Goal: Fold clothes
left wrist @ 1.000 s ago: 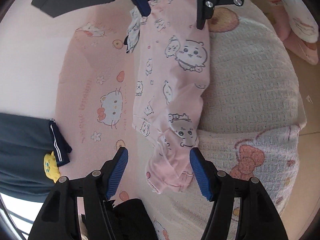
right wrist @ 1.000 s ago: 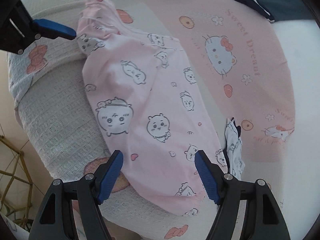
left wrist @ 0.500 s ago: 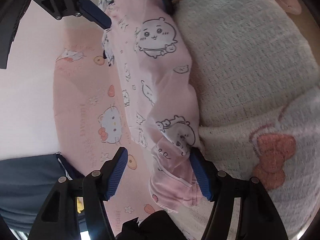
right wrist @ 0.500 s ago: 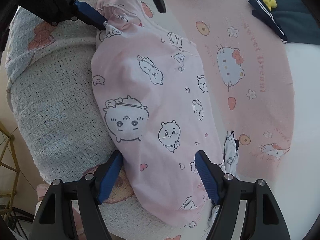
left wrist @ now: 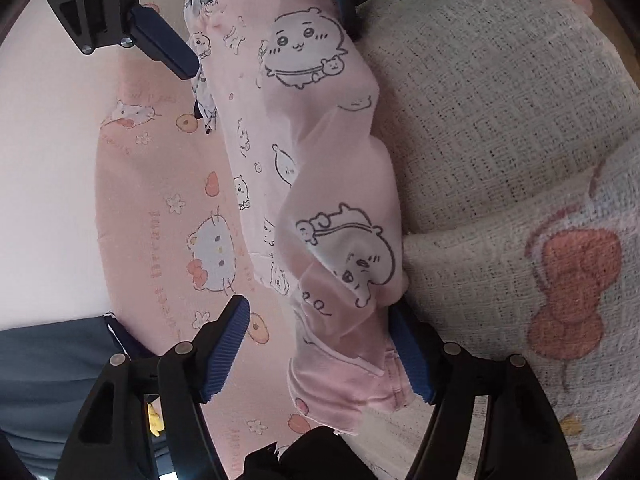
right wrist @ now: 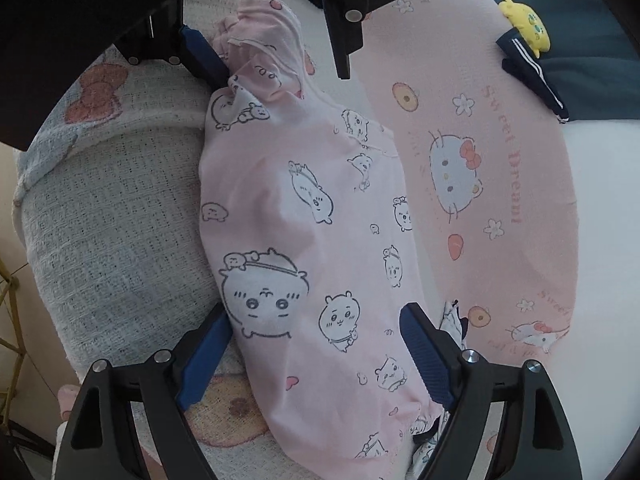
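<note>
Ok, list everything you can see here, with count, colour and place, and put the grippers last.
Printed garment: one, pale pink with cartoon animals, lying between sheet and blanket.
Knit blanket: one, off-white with red bows, alongside the garment.
Cat-print sheet: one, pink, on the garment's other side.
Small printed cloth: one, white-blue, at the garment's edge.
Dark garment: one, navy with white stripes, far corner.
Plush charm: one, yellow, on the dark garment.
Left gripper: black, blue pads, opening, garment end between them.
Right gripper: same colours, opening, straddling the other end.
</note>
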The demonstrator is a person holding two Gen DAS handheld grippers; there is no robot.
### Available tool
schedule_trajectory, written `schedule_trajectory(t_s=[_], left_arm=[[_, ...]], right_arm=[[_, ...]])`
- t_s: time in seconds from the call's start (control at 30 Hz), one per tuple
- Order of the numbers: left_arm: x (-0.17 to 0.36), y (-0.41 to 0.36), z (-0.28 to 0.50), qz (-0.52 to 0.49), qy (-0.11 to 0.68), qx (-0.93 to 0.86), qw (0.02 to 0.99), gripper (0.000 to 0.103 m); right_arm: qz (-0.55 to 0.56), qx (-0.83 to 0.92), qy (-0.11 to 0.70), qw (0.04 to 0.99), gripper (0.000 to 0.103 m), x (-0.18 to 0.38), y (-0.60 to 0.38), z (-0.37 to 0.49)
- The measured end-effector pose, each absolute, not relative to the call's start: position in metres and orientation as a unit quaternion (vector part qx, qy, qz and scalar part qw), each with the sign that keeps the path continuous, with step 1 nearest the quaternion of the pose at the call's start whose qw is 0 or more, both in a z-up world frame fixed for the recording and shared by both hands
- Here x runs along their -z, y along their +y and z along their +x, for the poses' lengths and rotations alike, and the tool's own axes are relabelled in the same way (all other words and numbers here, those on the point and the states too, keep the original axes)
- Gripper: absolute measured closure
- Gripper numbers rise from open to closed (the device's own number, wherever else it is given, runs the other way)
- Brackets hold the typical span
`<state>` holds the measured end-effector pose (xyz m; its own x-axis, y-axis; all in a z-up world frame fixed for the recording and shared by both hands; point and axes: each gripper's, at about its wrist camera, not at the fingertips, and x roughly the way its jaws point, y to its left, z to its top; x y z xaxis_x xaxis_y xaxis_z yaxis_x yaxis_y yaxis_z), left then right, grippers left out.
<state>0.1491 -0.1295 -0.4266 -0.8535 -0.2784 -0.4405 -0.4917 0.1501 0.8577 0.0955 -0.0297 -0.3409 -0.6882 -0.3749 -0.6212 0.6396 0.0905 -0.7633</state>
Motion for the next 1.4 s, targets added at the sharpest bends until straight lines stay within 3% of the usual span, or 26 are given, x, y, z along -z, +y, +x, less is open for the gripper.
schedule_trajectory(t_s=[0.17, 0.23, 0.27, 0.33, 0.4, 0.6, 0.67, 0.77, 0.83, 0.87, 0.97, 1.1, 1.3, 1.4], left_arm=[[0.422, -0.137, 0.143, -0.262, 0.731, -0.62, 0.112, 0.037], [0.417, -0.139, 0.139, -0.293, 0.703, -0.636, 0.123, 0.047], [0.414, -0.14, 0.137, -0.311, 0.687, -0.644, 0.129, 0.058], [0.409, -0.142, 0.132, -0.347, 0.651, -0.66, 0.142, 0.066], [0.403, -0.144, 0.126, -0.379, 0.613, -0.676, 0.154, 0.084], [0.383, -0.155, 0.098, -0.462, 0.483, -0.724, 0.17, 0.085], [0.375, -0.164, 0.083, -0.499, 0.407, -0.747, 0.167, 0.085], [0.368, -0.176, 0.07, -0.531, 0.316, -0.77, 0.157, 0.085], [0.368, -0.18, 0.069, -0.539, 0.285, -0.778, 0.149, 0.085], [0.368, -0.18, 0.07, -0.541, 0.279, -0.78, 0.145, 0.085], [0.369, -0.18, 0.073, -0.546, 0.27, -0.782, 0.127, 0.084], [0.365, -0.185, 0.067, -0.567, 0.216, -0.788, 0.104, 0.084], [0.338, -0.221, 0.047, -0.582, 0.038, -0.805, 0.105, 0.084], [0.331, -0.232, 0.044, -0.577, -0.003, -0.812, 0.095, 0.084]], right_arm=[[0.067, 0.664, 0.649, 0.365, 0.019, 0.347, -0.028, 0.098], [0.054, 0.656, 0.662, 0.358, 0.019, 0.349, -0.028, 0.102], [0.048, 0.652, 0.669, 0.354, 0.019, 0.351, -0.028, 0.105], [0.031, 0.642, 0.681, 0.349, 0.019, 0.355, -0.027, 0.11], [0.014, 0.636, 0.692, 0.341, 0.019, 0.359, -0.027, 0.115], [0.018, 0.645, 0.686, 0.337, 0.02, 0.362, -0.028, 0.113], [0.035, 0.651, 0.677, 0.342, 0.029, 0.362, -0.027, 0.111], [0.071, 0.651, 0.666, 0.358, 0.051, 0.365, -0.027, 0.11], [0.096, 0.635, 0.665, 0.382, 0.09, 0.369, -0.026, 0.112], [0.103, 0.63, 0.665, 0.388, 0.096, 0.373, -0.026, 0.113], [0.116, 0.627, 0.662, 0.394, 0.097, 0.376, -0.028, 0.112], [0.217, 0.66, 0.576, 0.431, 0.097, 0.351, -0.035, 0.081], [0.303, 0.698, 0.472, 0.445, 0.097, 0.325, -0.04, 0.046], [0.328, 0.716, 0.421, 0.449, 0.097, 0.311, -0.04, 0.036]])
